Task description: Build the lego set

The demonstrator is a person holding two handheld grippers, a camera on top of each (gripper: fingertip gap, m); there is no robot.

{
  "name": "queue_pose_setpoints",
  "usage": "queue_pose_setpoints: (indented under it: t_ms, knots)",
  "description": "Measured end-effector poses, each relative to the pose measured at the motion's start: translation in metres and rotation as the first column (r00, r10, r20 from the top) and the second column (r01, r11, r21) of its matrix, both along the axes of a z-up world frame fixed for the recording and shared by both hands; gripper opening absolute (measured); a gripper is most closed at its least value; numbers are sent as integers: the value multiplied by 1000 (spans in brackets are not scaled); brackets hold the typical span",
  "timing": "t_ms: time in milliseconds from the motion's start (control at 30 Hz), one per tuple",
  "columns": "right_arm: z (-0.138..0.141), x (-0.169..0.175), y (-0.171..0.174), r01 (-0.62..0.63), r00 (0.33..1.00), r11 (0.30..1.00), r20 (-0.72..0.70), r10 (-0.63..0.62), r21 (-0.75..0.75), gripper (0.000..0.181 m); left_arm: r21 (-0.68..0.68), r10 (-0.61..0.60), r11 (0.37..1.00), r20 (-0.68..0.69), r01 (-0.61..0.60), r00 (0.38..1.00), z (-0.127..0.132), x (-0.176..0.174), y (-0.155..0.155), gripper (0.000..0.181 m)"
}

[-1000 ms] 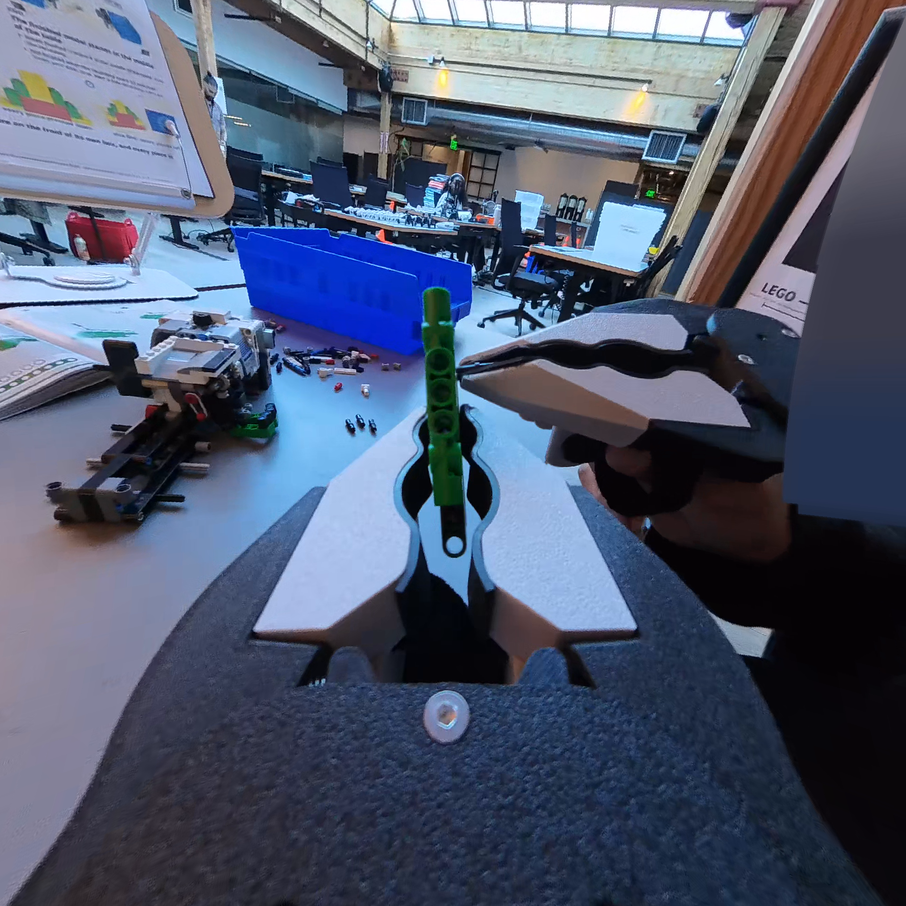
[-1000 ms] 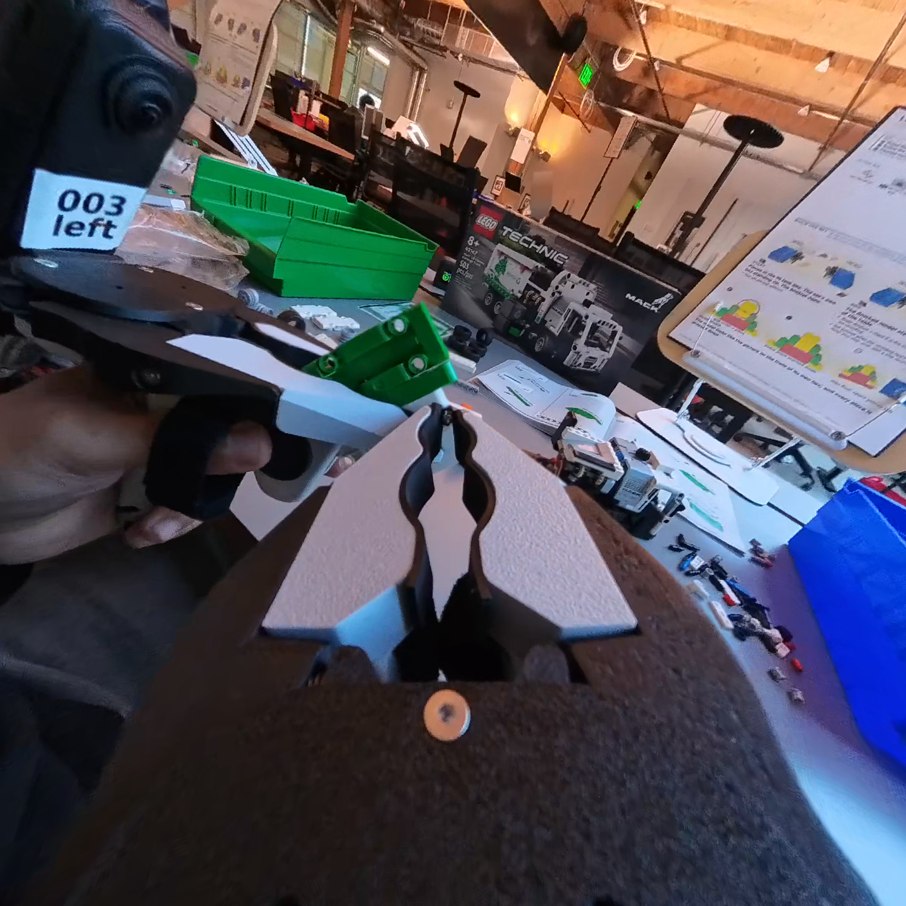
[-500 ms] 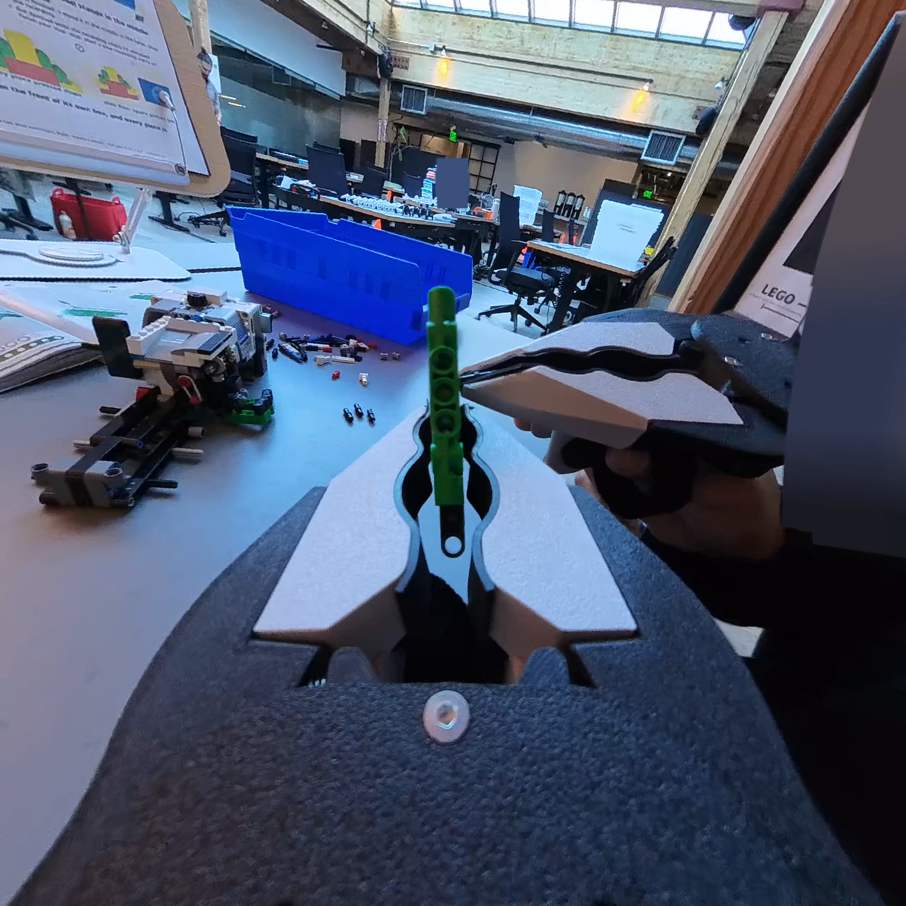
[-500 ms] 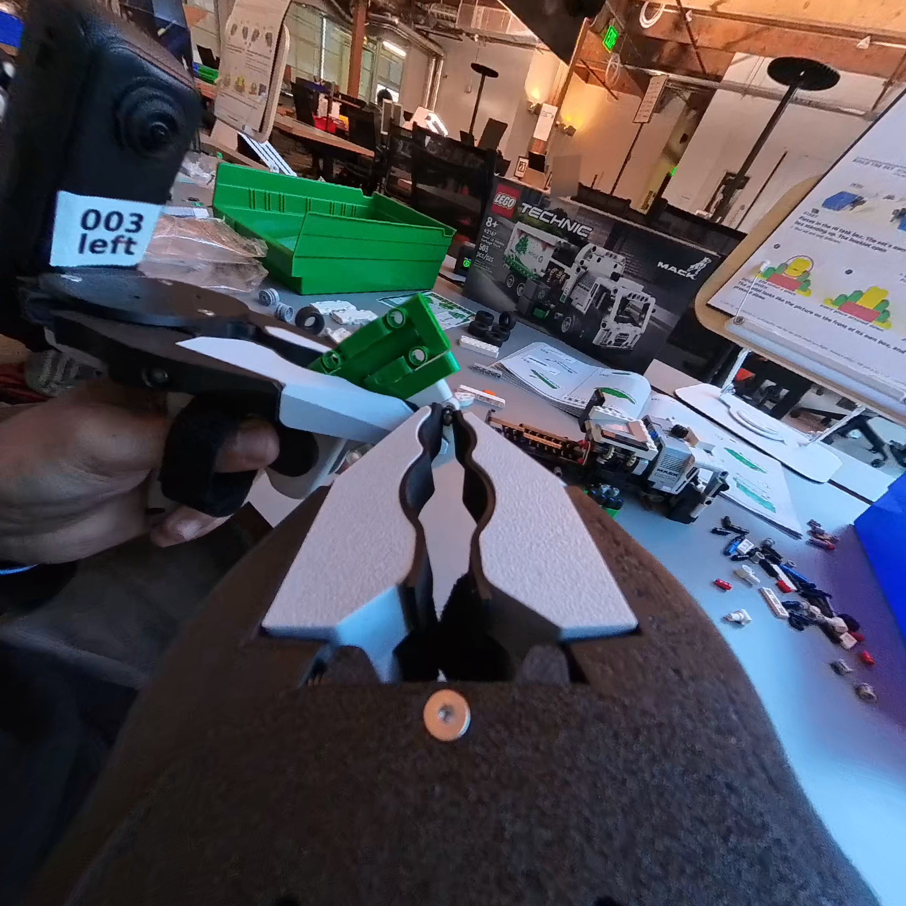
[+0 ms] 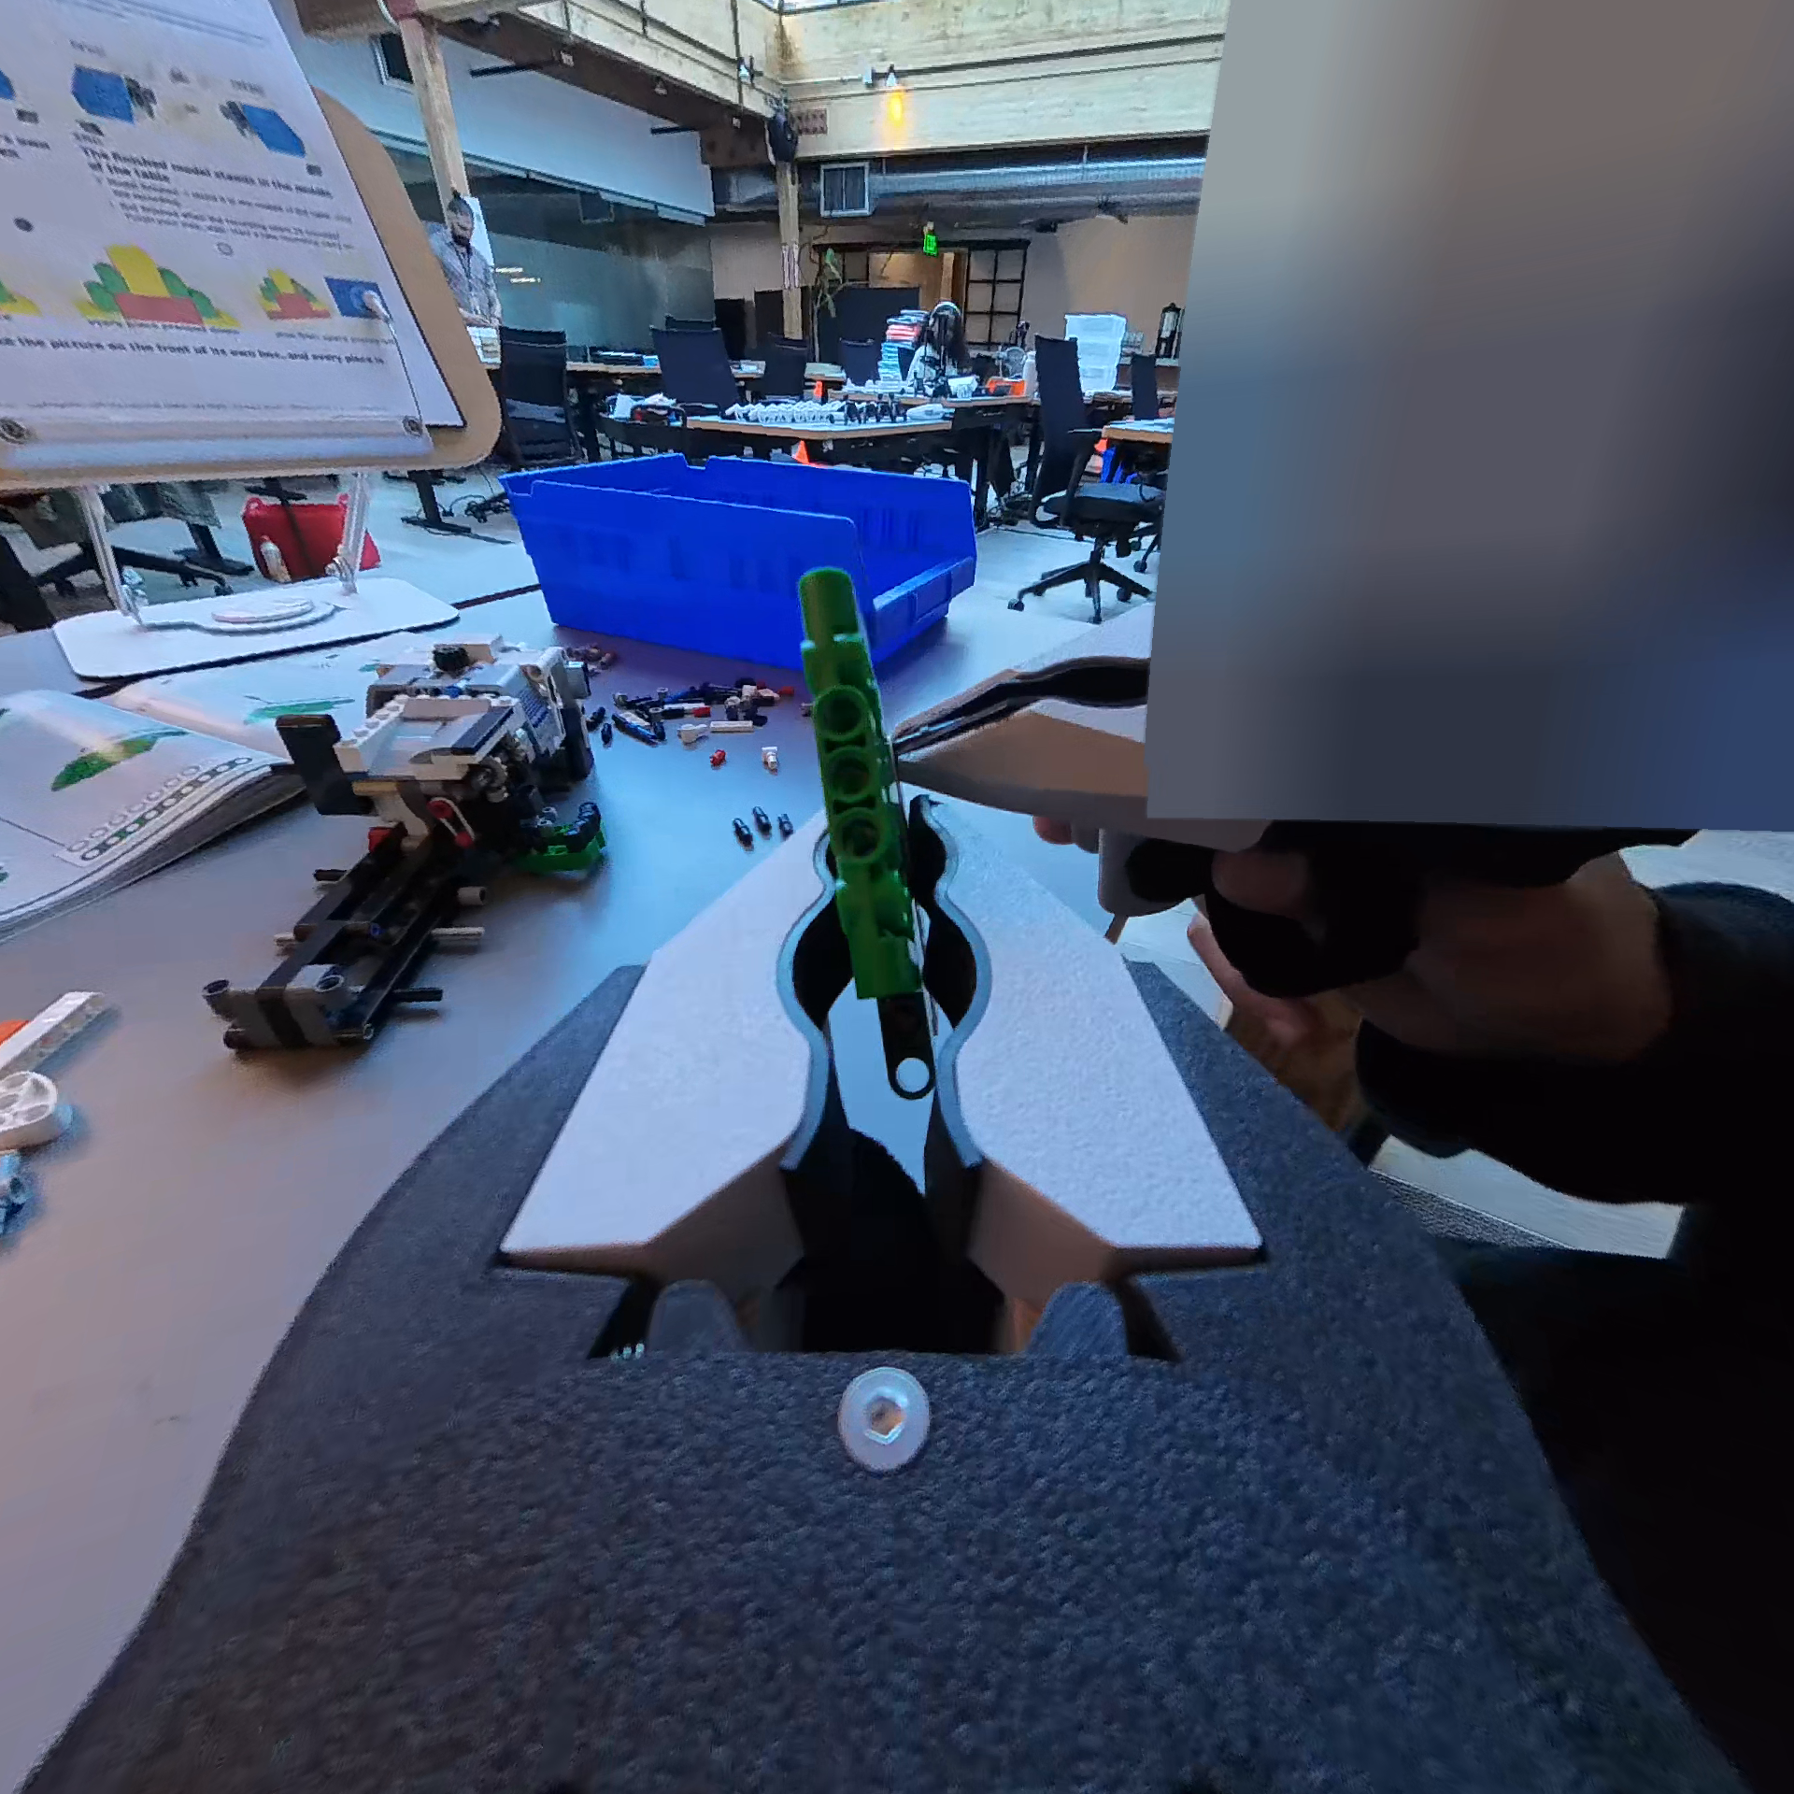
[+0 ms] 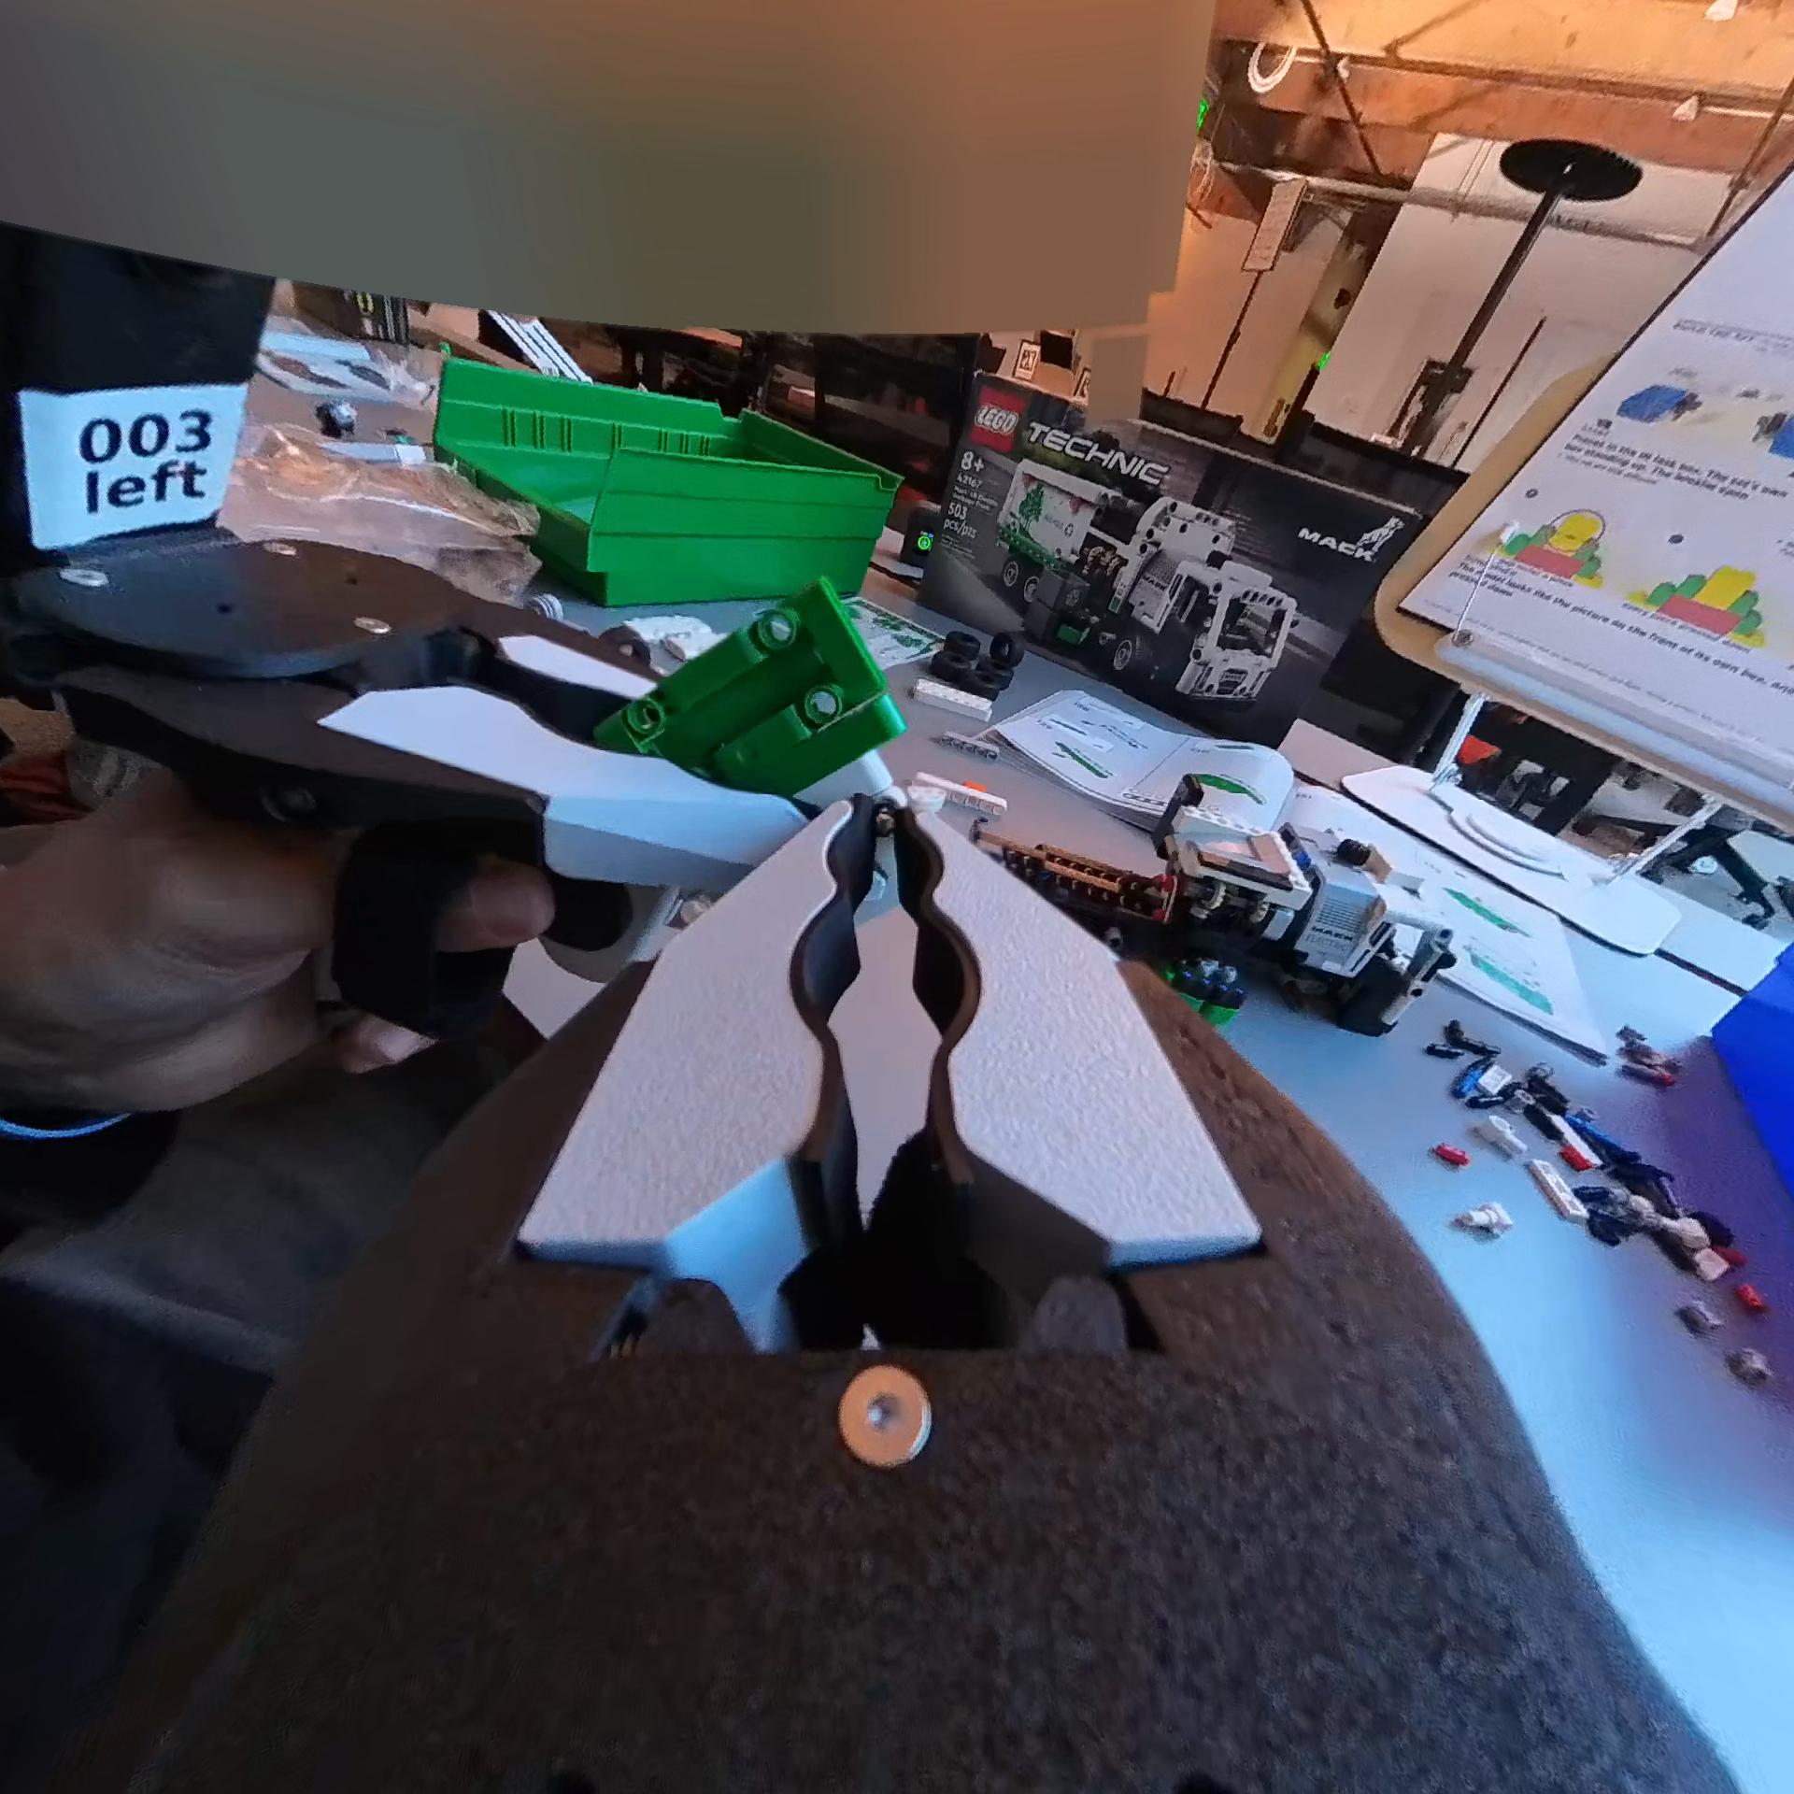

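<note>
My left gripper (image 5: 874, 845) is shut on a green Lego piece (image 5: 849, 767) and holds it upright above the table, with a thin black beam (image 5: 908, 1048) hanging from its lower end. My right gripper (image 5: 908, 762) comes in from the right, and its shut tips touch the side of the green piece. In the right wrist view, my right gripper (image 6: 879, 815) meets the green piece (image 6: 757, 699) just below it. Something tiny may sit between its tips; I cannot tell what. The part-built truck model (image 5: 456, 767) lies on the grey table (image 5: 146, 1213) to the left.
Loose small pieces (image 5: 699, 709) lie scattered before a blue bin (image 5: 718, 563). An open booklet (image 5: 97, 786) and an instruction board on a stand (image 5: 194, 243) are at the far left. A green bin (image 6: 680, 505), the set's box (image 6: 1165, 553) and black wheels (image 6: 976, 655) stand behind. Left and right tips are no more than a few centimetres apart. The part-built truck model (image 5: 456, 767) is about 20 cm from both grippers' fingertips. It is also in sight in the right wrist view (image 6: 1198, 870).
Both grippers stay together at the green piece. The green piece now leans slightly to the left. The pair has shifted a little, so the truck model looks closer in the right wrist view.
</note>
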State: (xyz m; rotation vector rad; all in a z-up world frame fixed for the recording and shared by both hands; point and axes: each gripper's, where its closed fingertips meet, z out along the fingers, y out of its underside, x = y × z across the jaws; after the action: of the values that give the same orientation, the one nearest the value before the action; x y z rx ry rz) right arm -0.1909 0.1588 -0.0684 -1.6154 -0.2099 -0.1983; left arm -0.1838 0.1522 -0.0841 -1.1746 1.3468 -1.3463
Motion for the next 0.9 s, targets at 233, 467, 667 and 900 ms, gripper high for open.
queue_pose_setpoints:
  t_ms: [233, 467, 667, 900]
  knots:
    - [-17, 9, 6, 28, 999, 976, 43, -20, -215, 4, -241, -54, 970, -93, 30, 994, -17, 8, 2, 6]
    - [-40, 20, 14, -33, 999, 829, 11, 47, -558, 5, -595, -128, 804, -177, -3, 976, -36, 17, 7, 6]
    - [-59, 18, 32, -52, 997, 703, 8, 82, -709, 5, -787, -178, 616, -174, -29, 969, -51, 16, 22, 6]
    - [-59, 15, 43, -50, 995, 656, 20, 99, -753, 6, -852, -191, 522, -146, -26, 971, -50, 12, 32, 6]
